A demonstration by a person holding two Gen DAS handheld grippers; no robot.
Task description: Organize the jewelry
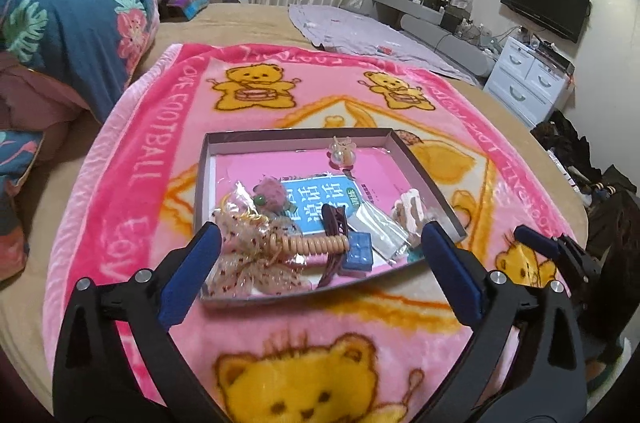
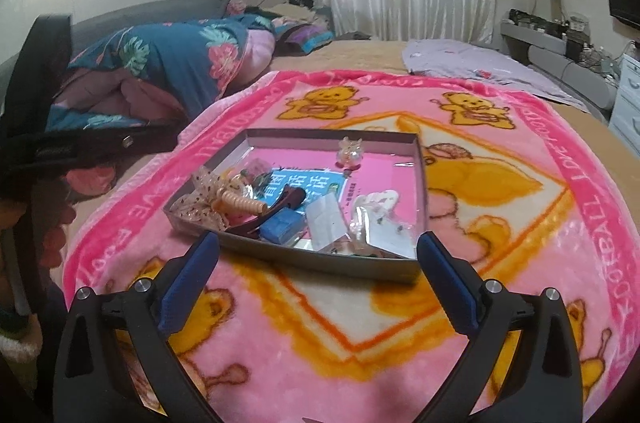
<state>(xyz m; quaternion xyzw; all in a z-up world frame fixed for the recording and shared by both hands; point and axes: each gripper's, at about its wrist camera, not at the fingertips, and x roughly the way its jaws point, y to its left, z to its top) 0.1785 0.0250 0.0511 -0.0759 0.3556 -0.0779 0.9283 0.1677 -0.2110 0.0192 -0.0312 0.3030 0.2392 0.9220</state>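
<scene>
Left gripper [image 1: 320, 251]: released, fingers spread wide, holding nothing; it hangs over the near edge of the box.
Right gripper [image 2: 318, 255]: released, empty, short of the near wall of the box.
Shallow box [image 1: 208, 159]: lies on the pink bear blanket [image 1: 160, 151].
Jewelry: heaped at the 6 o'clock end: mesh bow [image 1: 256, 263], coiled hair tie [image 1: 316, 245], blue block [image 1: 360, 255], brown clip [image 1: 334, 219].
Clear charm [image 1: 342, 151]: alone at 12 o'clock.
Hard to make out: overlapping plastic packets [image 2: 376, 219]; their contents are unreadable.
Cut off: right gripper's tip at 3 o'clock in the left view.
</scene>
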